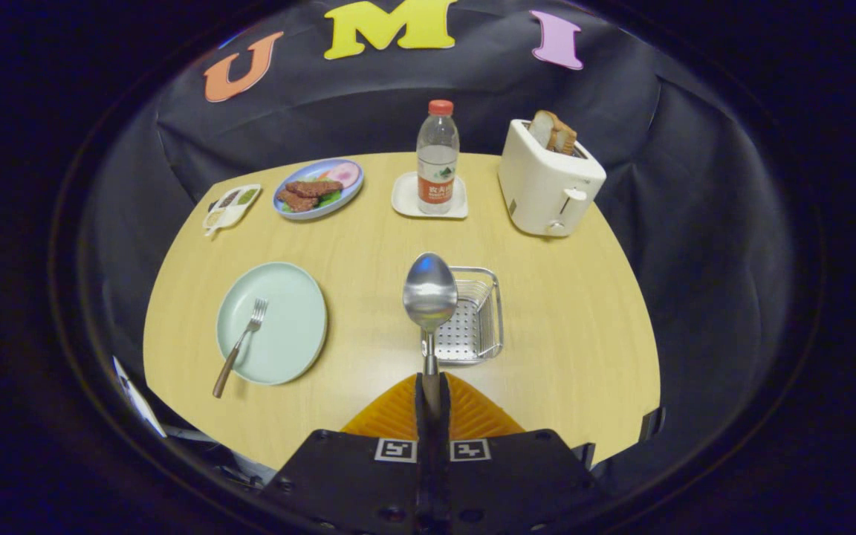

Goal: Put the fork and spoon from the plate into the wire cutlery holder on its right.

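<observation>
My gripper is shut on the handle of a steel spoon, which points straight ahead with its bowl up in the air. The spoon's bowl hangs over the left edge of the wire cutlery holder, a small steel basket with a perforated floor. To the left of the fingers lies a pale green plate. A fork with a brown handle rests on the plate, its handle sticking out over the near rim.
Beyond the holder stand a water bottle on a white coaster, and a white toaster with bread slices. A blue plate of food and a small sauce dish sit at the far left of the wooden table.
</observation>
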A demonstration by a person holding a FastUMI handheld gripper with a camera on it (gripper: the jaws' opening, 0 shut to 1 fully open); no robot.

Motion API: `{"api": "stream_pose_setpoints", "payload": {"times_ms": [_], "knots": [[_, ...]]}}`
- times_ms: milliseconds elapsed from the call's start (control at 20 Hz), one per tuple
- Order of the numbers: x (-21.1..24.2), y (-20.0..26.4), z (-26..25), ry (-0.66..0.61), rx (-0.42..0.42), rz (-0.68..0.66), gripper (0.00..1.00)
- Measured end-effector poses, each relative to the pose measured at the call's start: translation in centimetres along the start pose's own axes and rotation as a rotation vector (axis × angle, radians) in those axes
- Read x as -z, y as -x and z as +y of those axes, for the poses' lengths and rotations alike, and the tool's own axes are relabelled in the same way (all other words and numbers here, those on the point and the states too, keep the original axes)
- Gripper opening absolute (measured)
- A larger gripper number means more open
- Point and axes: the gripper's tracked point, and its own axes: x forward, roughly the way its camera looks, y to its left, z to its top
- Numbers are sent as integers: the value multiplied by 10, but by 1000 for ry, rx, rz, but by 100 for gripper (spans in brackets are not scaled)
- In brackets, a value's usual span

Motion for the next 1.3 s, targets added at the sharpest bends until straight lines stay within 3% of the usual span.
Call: {"api": "stream_pose_setpoints", "payload": {"times_ms": [600, 1150, 1300], "knots": [[-15, -19, -26, 13, 0, 108, 4], [-47, -15, -22, 8, -7, 46, 6], [-49, -14, -19, -4, -10, 32, 14]]}}
